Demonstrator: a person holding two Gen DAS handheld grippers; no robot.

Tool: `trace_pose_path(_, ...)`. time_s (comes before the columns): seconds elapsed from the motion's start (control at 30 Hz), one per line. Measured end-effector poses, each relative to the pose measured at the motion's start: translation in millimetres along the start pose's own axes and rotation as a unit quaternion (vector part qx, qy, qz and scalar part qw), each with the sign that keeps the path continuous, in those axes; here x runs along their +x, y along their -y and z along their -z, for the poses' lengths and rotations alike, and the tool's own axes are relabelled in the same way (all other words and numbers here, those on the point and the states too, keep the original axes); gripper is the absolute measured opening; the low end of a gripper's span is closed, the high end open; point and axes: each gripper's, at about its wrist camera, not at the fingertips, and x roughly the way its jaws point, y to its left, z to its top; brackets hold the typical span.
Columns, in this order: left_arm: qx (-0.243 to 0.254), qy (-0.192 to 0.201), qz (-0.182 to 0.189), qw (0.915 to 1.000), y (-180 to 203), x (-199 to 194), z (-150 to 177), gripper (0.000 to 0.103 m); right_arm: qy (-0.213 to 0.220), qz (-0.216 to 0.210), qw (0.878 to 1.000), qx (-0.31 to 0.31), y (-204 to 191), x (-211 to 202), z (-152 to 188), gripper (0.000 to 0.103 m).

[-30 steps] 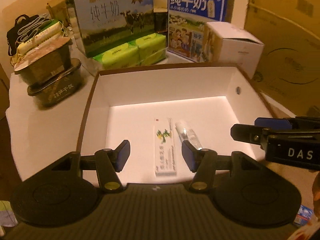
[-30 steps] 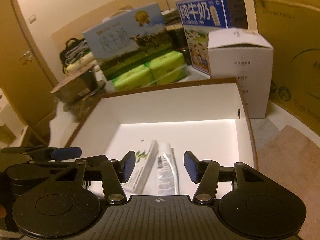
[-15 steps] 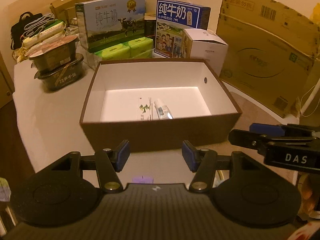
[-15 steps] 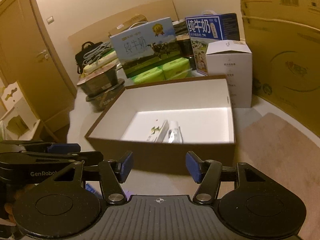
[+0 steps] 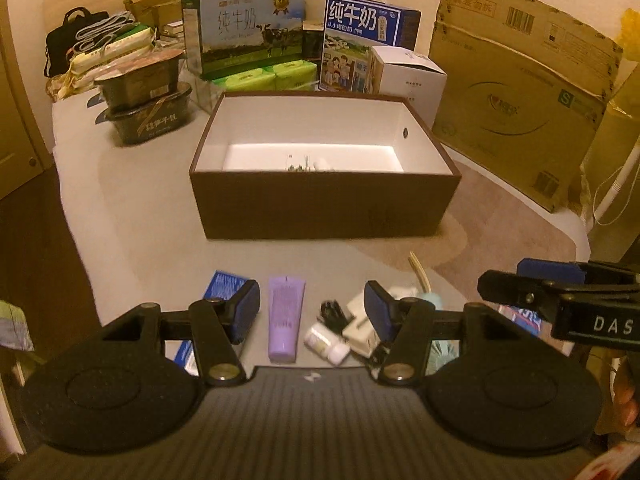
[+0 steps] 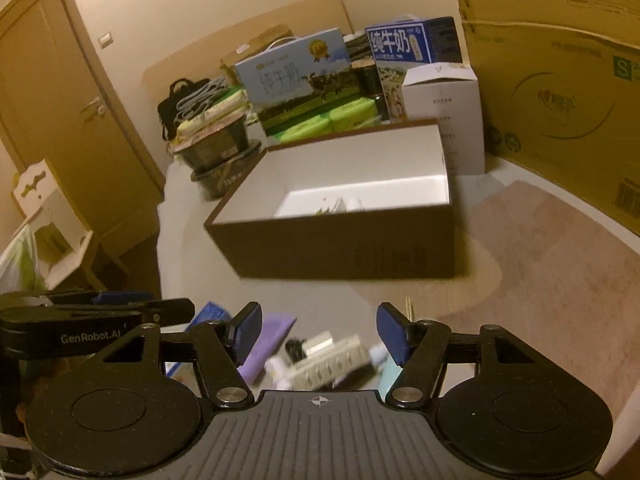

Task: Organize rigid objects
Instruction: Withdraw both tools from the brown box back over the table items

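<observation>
A brown box (image 5: 328, 204) with a white inside stands on the table; a slim carton and a tube (image 5: 308, 164) lie on its floor, mostly hidden by the near wall. In front of it lie loose items: a purple tube (image 5: 285, 322), a blue packet (image 5: 224, 286), a small white bottle (image 5: 326, 342) and a black item (image 5: 332, 312). My left gripper (image 5: 312, 310) hovers open above the purple tube, nothing between its fingers. My right gripper (image 6: 319, 334) hangs over the same pile, its jaws opening and empty; the box (image 6: 340, 236) lies beyond it.
Milk cartons (image 5: 244, 32), green tissue packs (image 5: 276, 74), a white carton (image 5: 412, 76) and dark food tubs (image 5: 148, 116) crowd the table's back. A big cardboard box (image 5: 516, 92) leans at right. A brown mat (image 6: 552, 264) lies right of the box; a door (image 6: 60, 120) stands at left.
Both grippers have drawn back from over the box's inside to the near table, so the loose pile has come into view. The right jaws stand a little wider.
</observation>
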Motion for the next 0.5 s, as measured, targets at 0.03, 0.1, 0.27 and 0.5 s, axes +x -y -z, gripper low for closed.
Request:
trace_pose_path(0.03, -0.002, 0.000, 0.002, 1.0000, 0.0, -2.7, 3.6, 0.055, -0.003, -0.001, 1.000, 0.000, -0.6, -2.2, 4.5, 0.064)
trace_pose_path(0.1, -0.003, 0.002, 0.007, 1.0000, 0.6, -7.9, 10.2, 0.055, -0.008, 0.003, 1.000, 0.003, -2.5, -6.7, 12.4, 0.064)
trace_pose_path(0.27, -0.001, 0.003, 0.014, 0.9999, 4.6, -15.6, 23.8, 0.055, -0.021, 0.011, 1.000, -0.001, -4.7, -12.6, 27.1, 0.064)
trace_pose_path(0.5, -0.003, 0.000, 0.018, 0.9998, 3.6, -16.5, 36.6, 0.056, -0.034, 0.022, 0.999, -0.011, 0.3, -14.3, 39.7, 0.064)
